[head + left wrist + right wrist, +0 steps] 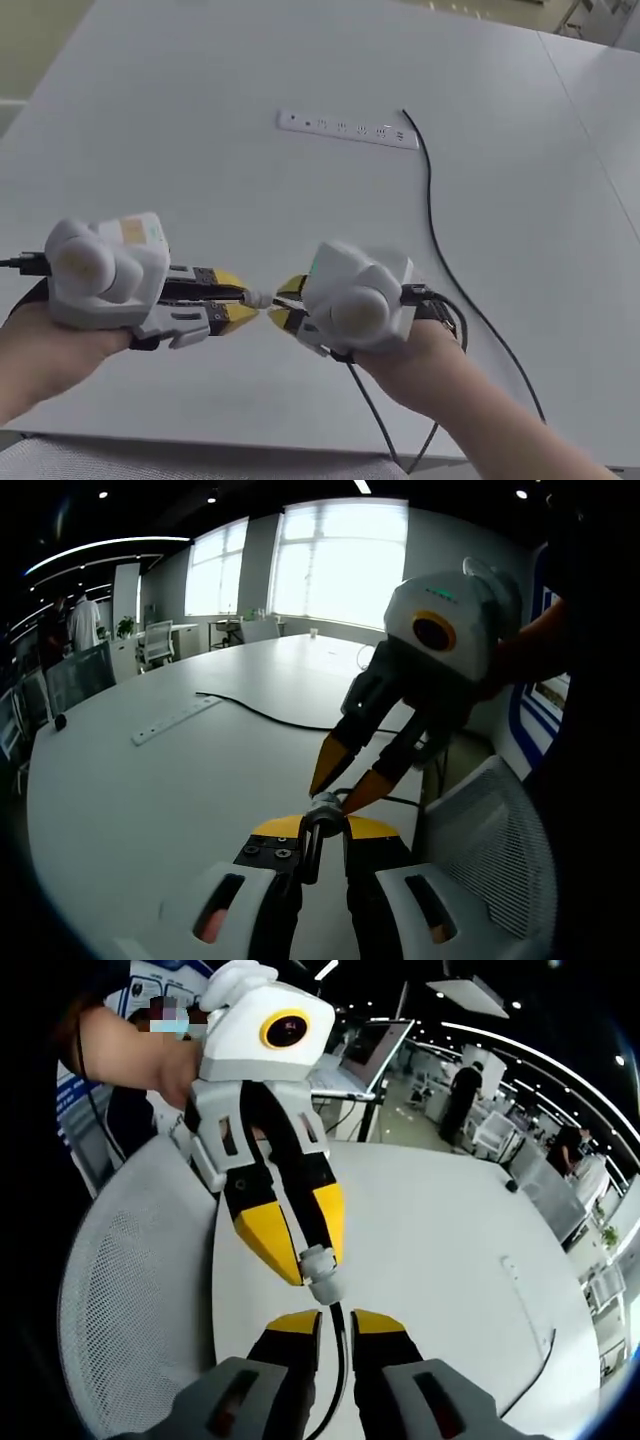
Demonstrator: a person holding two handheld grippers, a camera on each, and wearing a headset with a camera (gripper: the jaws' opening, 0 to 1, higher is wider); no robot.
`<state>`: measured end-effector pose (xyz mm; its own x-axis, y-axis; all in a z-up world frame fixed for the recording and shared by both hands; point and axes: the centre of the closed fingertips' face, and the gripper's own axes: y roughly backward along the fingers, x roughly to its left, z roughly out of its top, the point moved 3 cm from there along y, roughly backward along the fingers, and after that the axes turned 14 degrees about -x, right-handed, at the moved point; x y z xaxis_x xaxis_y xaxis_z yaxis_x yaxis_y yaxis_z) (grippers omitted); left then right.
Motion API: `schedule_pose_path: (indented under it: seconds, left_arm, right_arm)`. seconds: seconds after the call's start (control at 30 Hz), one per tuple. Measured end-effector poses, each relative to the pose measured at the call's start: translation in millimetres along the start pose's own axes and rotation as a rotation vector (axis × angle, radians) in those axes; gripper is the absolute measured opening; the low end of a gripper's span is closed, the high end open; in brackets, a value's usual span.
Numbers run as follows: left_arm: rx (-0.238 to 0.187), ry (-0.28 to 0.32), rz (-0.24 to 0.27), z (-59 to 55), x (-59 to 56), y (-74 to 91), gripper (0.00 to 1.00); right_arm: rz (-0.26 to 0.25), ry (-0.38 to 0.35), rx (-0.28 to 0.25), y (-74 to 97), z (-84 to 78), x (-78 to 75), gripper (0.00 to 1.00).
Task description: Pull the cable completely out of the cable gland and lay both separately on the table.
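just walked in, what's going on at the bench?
A person holds a gripper in each hand above the table, tips meeting. The left gripper is shut on the gland. The cable comes out of the gland and runs between the right gripper's jaws, which stand apart around it rather than clamped. The cable is not yet pulled out of the gland.
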<state>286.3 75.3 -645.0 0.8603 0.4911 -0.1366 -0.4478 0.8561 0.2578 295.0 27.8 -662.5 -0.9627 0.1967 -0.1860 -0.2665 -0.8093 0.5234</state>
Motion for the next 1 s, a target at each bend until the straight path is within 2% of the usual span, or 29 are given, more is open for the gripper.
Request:
schedule_pose_path:
  seconds: [0.23, 0.37, 0.5, 0.73, 1.0]
  left_arm:
    - [0.005, -0.001, -0.005, -0.2, -2.3, -1.3, 0.15]
    - [0.002, 0.002, -0.003, -1.1, -3.3, -1.3, 0.15]
    - [-0.003, 0.002, 0.002, 0.0, -2.9, -1.5, 0.15]
    - [-0.007, 0.002, 0.007, 1.5, -0.8, 0.2, 0.15]
    - [-0.011, 0.001, 0.002, 2.6, -1.9, -0.5, 0.15]
  right_arm:
    - [0.009, 0.045, 0.001, -0.7, 0.1, 2.4, 0.0]
    - [0.012, 0.04, -0.01, 0.1, -0.2, 2.8, 0.0]
    - [-0.007, -0.005, -0.017, 0.6, -2.2, 0.3, 0.0]
    - [-0.044, -0.092, 0.005, 4.9, -13.3, -4.7, 0.0]
    - [-0.084, -0.264, 0.031, 12.3, -32.3, -4.9, 0.0]
